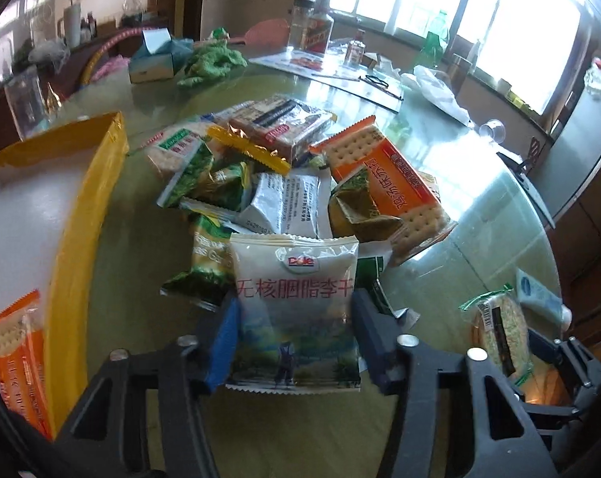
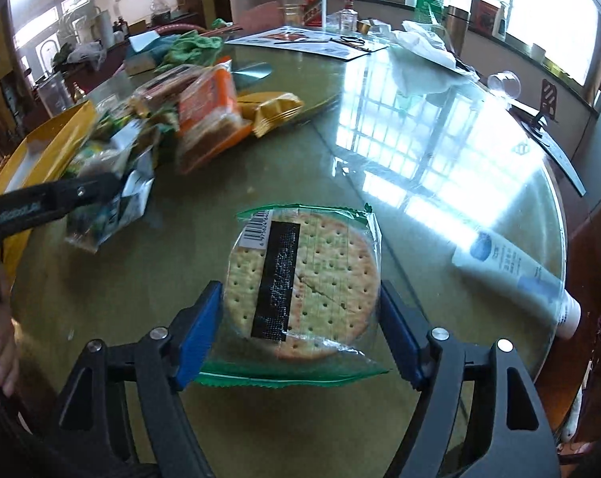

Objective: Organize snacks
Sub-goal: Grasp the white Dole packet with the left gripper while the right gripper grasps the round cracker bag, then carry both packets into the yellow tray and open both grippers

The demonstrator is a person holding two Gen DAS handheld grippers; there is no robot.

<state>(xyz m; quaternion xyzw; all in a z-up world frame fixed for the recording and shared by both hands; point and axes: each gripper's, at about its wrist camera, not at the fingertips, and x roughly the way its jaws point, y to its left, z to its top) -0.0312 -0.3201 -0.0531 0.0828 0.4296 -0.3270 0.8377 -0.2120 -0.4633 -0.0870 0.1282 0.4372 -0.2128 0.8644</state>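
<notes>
On the glass table [image 1: 460, 215] a heap of snack packets [image 1: 268, 167] is unsorted, while the yellow box [image 1: 81, 215] holds just one orange cracker pack [image 1: 17, 362], so most sorting seems left. The left gripper [image 1: 296, 342] brackets the white Dole pouch [image 1: 296, 302], the right gripper [image 2: 300, 334] the round cracker pack [image 2: 304, 283] lying apart; whether either pair of jaws presses, I cannot tell.

So the left tool [image 1: 294, 342] has its blue pads either side of a white Dole snack bag [image 1: 296, 310], touching both edges, though I can't quite tell if it's actually squeezing. Behind that is a messy pile of snacks on the glass worktop [image 1: 480, 207]: an orange cracker pack [image 1: 384, 175], green packets, a silver pouch [image 1: 284, 203]. A yellow box [image 1: 81, 215] on the left has another orange pack inside. A round cracker pack [image 1: 499, 330] sits at the far right.
</notes>
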